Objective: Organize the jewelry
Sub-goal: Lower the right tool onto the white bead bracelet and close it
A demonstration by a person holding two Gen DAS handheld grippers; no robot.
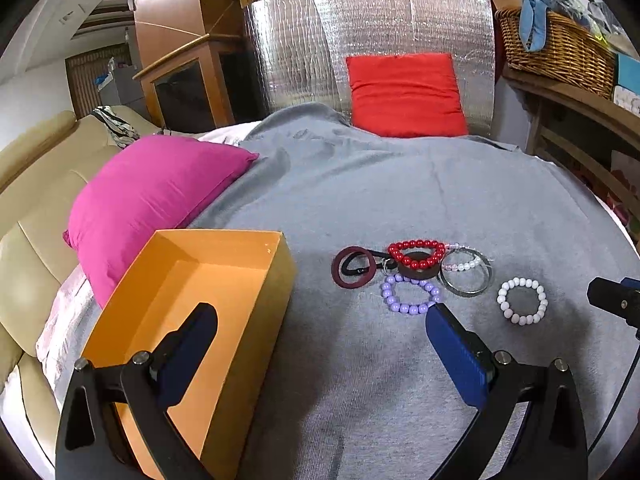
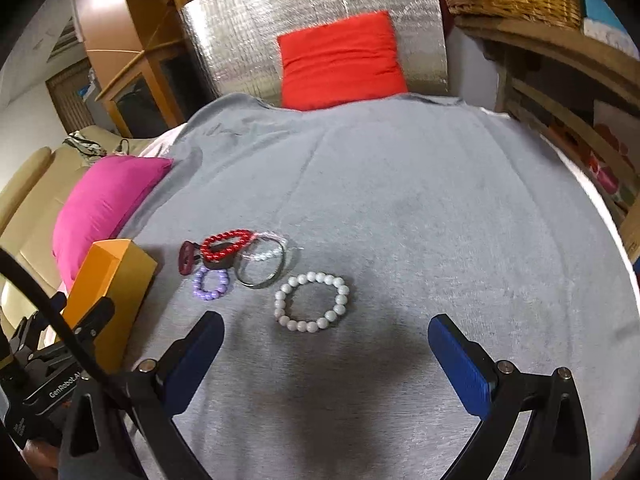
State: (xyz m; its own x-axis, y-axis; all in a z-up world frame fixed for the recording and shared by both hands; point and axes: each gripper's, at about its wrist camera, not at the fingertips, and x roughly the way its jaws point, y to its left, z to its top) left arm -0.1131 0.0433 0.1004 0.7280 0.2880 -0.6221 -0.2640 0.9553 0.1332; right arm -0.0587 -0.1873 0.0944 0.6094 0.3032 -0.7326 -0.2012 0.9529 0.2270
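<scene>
An open orange box point(image 1: 192, 300) stands empty on the grey blanket point(image 1: 400, 200), at the left; it also shows in the right wrist view point(image 2: 116, 280). To its right lies a cluster of jewelry: a red bead bracelet point(image 1: 418, 254), a purple bead bracelet point(image 1: 410, 294), a maroon ring bangle point(image 1: 354, 268), a silver bangle point(image 1: 466, 276) and a white bead bracelet point(image 1: 522, 300). My left gripper point(image 1: 320, 320) is open and empty, its left finger over the box. My right gripper point(image 2: 326, 328) is open and empty, just short of the white bead bracelet point(image 2: 312, 302).
A magenta pillow point(image 1: 152, 200) lies behind the box and a red pillow point(image 1: 404, 94) leans on a silver foil panel point(image 1: 360, 40) at the back. A wicker basket point(image 1: 556, 48) sits on a wooden shelf at right. A beige sofa point(image 1: 36, 208) is at left.
</scene>
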